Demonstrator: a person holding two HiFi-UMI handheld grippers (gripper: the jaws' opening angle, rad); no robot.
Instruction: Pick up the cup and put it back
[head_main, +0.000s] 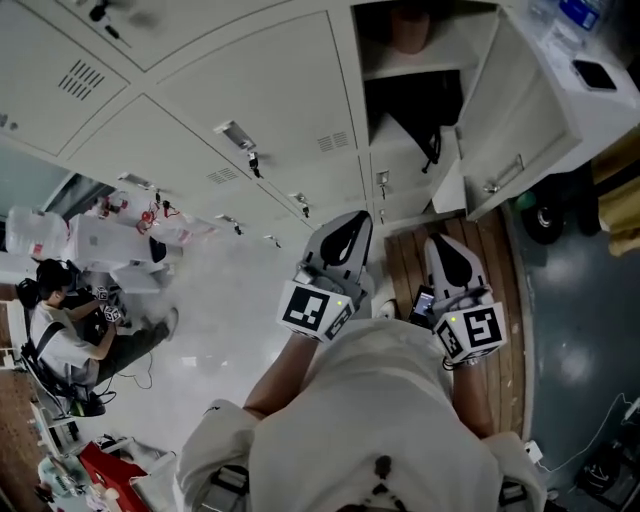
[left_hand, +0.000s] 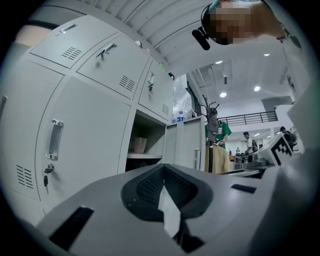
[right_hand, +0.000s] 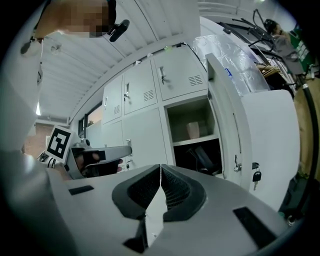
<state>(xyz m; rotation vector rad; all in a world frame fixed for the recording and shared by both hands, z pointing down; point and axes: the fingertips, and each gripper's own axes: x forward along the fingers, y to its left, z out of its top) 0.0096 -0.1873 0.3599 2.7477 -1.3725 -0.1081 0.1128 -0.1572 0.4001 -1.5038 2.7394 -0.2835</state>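
Person standing facing smooth pale grey metal lockers (head_main: 250, 130), one door (head_main: 515, 120) hanging open. Tan tapered cup (right_hand: 193, 130) sitting upright on upper shelf (right_hand: 196, 140), long axis vertical, wider end up. Left gripper (left_hand: 162, 169) and right gripper (right_hand: 160, 169), dark ribbed pads pressing fully together, gripping nothing, hovering well apart from cup.

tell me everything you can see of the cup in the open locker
The cup is plain tan, paper by its look, and a little wider at the rim than at the base. It stands upright and alone on the upper shelf of the open grey locker, above a darker lower compartment. Only the shelf touches it. From these angles its inside cannot be seen, and no print or handle shows.
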